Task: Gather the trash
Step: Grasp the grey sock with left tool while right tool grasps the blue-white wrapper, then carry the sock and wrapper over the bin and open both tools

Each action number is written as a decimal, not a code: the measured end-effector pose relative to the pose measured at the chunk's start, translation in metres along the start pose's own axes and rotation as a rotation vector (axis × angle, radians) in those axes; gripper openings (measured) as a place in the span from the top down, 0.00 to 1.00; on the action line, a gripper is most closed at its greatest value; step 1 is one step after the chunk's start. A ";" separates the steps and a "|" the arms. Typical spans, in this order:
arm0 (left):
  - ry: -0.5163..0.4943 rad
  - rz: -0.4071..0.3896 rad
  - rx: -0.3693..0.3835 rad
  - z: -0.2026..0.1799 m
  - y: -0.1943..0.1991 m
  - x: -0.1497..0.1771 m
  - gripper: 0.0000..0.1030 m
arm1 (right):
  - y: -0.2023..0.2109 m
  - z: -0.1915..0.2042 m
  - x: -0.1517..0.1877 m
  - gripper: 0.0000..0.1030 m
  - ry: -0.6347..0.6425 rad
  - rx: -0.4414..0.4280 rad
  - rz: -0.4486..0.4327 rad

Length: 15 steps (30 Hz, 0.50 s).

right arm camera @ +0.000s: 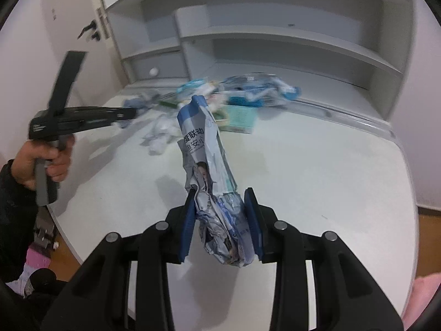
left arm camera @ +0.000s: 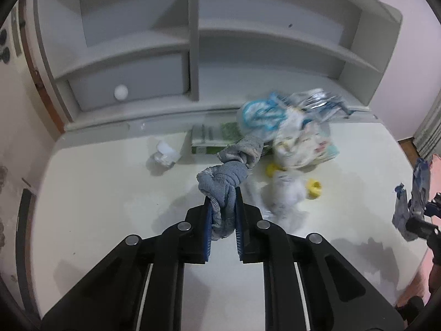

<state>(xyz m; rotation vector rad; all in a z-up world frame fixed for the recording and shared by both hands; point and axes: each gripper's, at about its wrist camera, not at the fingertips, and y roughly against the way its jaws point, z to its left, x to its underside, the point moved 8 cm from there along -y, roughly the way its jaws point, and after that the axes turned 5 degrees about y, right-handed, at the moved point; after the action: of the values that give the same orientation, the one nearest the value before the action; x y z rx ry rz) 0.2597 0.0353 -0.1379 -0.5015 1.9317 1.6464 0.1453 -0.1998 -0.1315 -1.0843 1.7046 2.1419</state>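
Note:
My left gripper [left arm camera: 222, 193] is shut on a grey-blue cloth [left arm camera: 230, 171] and holds it above the white desk [left arm camera: 110, 207]. My right gripper [right arm camera: 220, 193] is shut on a crumpled printed paper leaflet [right arm camera: 205, 149] that sticks up above the desk [right arm camera: 317, 179]. The leaflet also shows at the right edge of the left wrist view [left arm camera: 413, 204]. The left gripper body, held in a hand, shows at the left in the right wrist view [right arm camera: 82, 115]. More trash lies at the back of the desk: plastic wrappers [left arm camera: 281, 115], crumpled white tissue [left arm camera: 165, 154] and two yellow caps [left arm camera: 314, 189].
A green-and-white box [left arm camera: 212, 138] lies by the wrappers, and a pale green box [right arm camera: 239, 118] shows in the right wrist view. A grey shelf unit [left arm camera: 193, 41] with a drawer and white knob [left arm camera: 121, 92] stands behind the desk. Wooden floor lies beyond the desk's right edge [right arm camera: 430, 234].

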 end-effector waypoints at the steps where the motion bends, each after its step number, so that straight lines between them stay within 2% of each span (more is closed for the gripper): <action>1: -0.006 -0.008 0.001 -0.006 0.006 0.000 0.87 | 0.009 -0.010 0.006 0.66 -0.020 0.014 -0.011; 5: -0.080 -0.047 0.057 -0.064 0.033 0.003 0.87 | 0.046 -0.054 0.034 0.66 -0.105 0.084 -0.046; 9: -0.169 -0.056 0.182 -0.154 0.047 0.012 0.87 | 0.100 -0.116 0.084 0.66 -0.231 0.197 -0.079; 12: -0.286 -0.050 0.329 -0.256 0.057 0.036 0.87 | 0.144 -0.163 0.134 0.66 -0.352 0.289 -0.099; 15: -0.397 -0.036 0.439 -0.337 0.063 0.064 0.87 | 0.182 -0.208 0.197 0.66 -0.474 0.409 -0.092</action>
<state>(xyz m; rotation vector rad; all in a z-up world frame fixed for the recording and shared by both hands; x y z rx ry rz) 0.1161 -0.2801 -0.0949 -0.0299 1.8817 1.1397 -0.0111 -0.5009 -0.1344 -0.4858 1.7057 1.7050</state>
